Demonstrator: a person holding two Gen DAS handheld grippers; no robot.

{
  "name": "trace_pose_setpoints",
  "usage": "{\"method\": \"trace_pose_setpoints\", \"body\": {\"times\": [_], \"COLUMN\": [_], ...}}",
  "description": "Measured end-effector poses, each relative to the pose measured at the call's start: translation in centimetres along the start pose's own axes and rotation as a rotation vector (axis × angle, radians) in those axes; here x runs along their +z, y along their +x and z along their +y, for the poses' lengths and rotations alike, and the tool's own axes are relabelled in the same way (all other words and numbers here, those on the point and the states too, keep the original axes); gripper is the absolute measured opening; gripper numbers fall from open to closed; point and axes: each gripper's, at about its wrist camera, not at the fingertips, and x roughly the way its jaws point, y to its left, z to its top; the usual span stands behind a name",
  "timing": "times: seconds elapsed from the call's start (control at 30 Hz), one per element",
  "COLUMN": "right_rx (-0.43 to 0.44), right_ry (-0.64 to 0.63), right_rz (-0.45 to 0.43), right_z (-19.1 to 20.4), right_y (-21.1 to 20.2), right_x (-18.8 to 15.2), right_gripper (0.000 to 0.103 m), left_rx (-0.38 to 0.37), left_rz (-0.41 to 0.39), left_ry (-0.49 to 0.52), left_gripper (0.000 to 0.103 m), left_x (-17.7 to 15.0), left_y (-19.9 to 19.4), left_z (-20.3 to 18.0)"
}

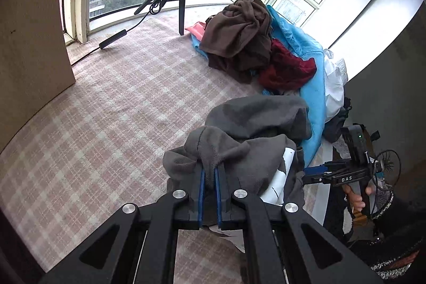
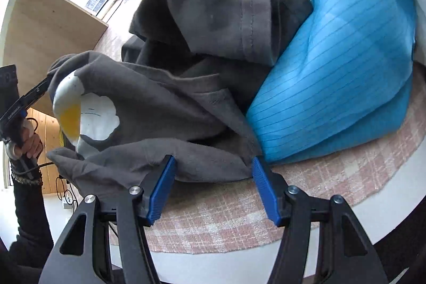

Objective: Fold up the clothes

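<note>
Fingers of the left gripper [image 1: 209, 177] are clenched on a bunched fold of the grey T-shirt [image 1: 239, 148], lifting it off the checked worktop [image 1: 106, 111]. The right gripper [image 2: 213, 172] has its 2 blue pads [image 2: 159, 193] spread wide, and the shirt's lower edge [image 2: 207, 164] lies between them, touching the left-hand pad at least; they hold nothing. The garment runs crumpled from the left grip across to the right fingers, its white print [image 2: 93, 119] showing, beside blue cloth [image 2: 332, 71]. A pile of clothes [image 1: 245, 39] sits further back. The right gripper looks placed to close on that edge.
</note>
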Motion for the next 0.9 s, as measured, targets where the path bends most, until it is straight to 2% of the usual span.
{"method": "trace_pose_setpoints", "body": {"times": [0.03, 0.07, 0.1, 0.13, 0.17, 0.23, 0.37, 0.5, 0.73, 0.77, 0.9], "right_rx": [0.025, 0.049, 0.097, 0.126, 0.141, 0.133, 0.141, 0.07, 0.069, 0.075, 0.055], "right_ry": [-0.004, -0.009, -0.021, -0.029, -0.031, -0.102, -0.257, -0.426, -0.652, -0.682, -0.794], "right_rz": [-0.028, -0.057, -0.069, -0.075, -0.082, -0.164, -0.36, -0.509, -0.831, -0.871, -1.022], "right_z": [0.4, 0.8, 1.2, 1.6, 2.0, 3.2, 6.8, 11.0, 19.5, 20.9, 25.9], "right_y": [0.1, 0.2, 0.3, 0.0, -0.4, -3.2, -12.4, -20.3, -33.8, -35.8, -42.5], "right_x": [0.1, 0.2, 0.2, 0.1, 0.0, -0.3, 0.0, 1.2, 2.1, 2.1, 1.1], "right_gripper": [0.061, 0.055, 0.015, 0.005, 0.005, 0.004, 0.004, 0.004, 0.004, 0.004, 0.004], "left_rx": [-0.005, -0.007, -0.01, -0.012, -0.01, -0.002, 0.009, 0.066, 0.307, 0.327, 0.36], "left_rz": [-0.021, -0.043, -0.066, -0.088, -0.112, -0.162, -0.293, -0.445, -0.672, -0.68, -0.619], "left_ry": [-0.01, -0.016, -0.022, -0.027, -0.026, -0.01, 0.019, 0.07, 0.189, 0.188, 0.127], "left_gripper": [0.005, 0.005, 0.005, 0.005, 0.004, 0.004, 0.004, 0.004, 0.004, 0.004, 0.004], "left_x": [0.0, -0.1, -0.1, -0.1, -0.1, 0.0, 0.6, 0.9, -0.5, -0.9, -3.2], "left_y": [-0.5, -1.1, -1.7, -2.3, -3.2, -5.6, -12.6, -20.4, -34.8, -35.6, -34.1], "left_z": [-0.2, -0.5, -0.9, -1.2, -1.7, -2.7, -4.8, -7.7, -14.9, -15.2, -13.3]}}
